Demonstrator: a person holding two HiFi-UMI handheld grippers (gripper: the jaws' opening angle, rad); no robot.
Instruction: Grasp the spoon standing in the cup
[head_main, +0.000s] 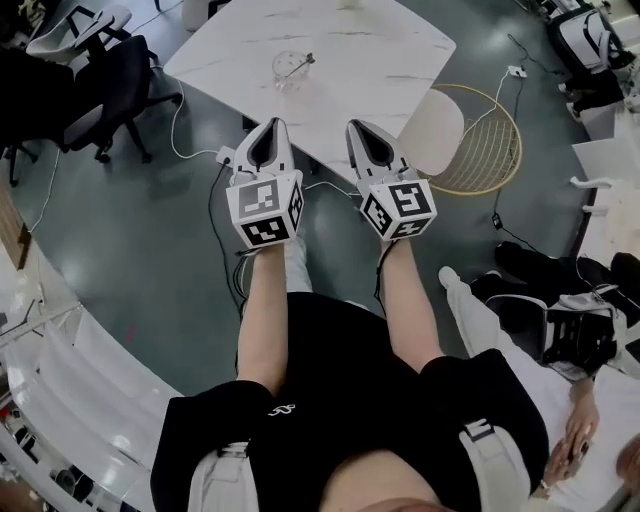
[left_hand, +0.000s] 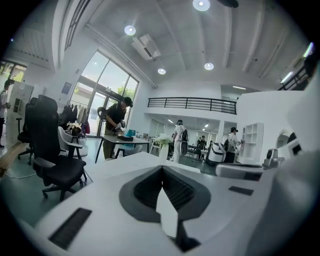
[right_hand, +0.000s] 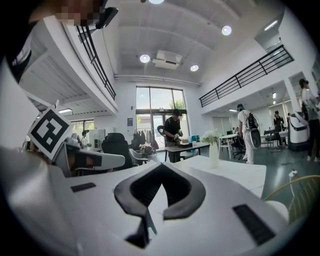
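A clear glass cup (head_main: 288, 68) stands on the white marble table (head_main: 360, 70), and a spoon (head_main: 300, 63) leans out of it to the right. Both grippers hover side by side in front of the person's body, short of the table's near edge and pointing at it. My left gripper (head_main: 272, 126) is shut and holds nothing. My right gripper (head_main: 358, 126) is also shut and empty. In the left gripper view the jaws (left_hand: 161, 168) meet over the table top, as do those in the right gripper view (right_hand: 160, 165). Neither gripper view shows the cup.
A black office chair (head_main: 110, 90) stands left of the table, and a gold wire chair (head_main: 485, 145) with a white seat is at its right. Cables (head_main: 215, 230) run over the grey floor. A vase of flowers (right_hand: 213, 150) stands further along the table. Another person (head_main: 560, 320) sits at the right.
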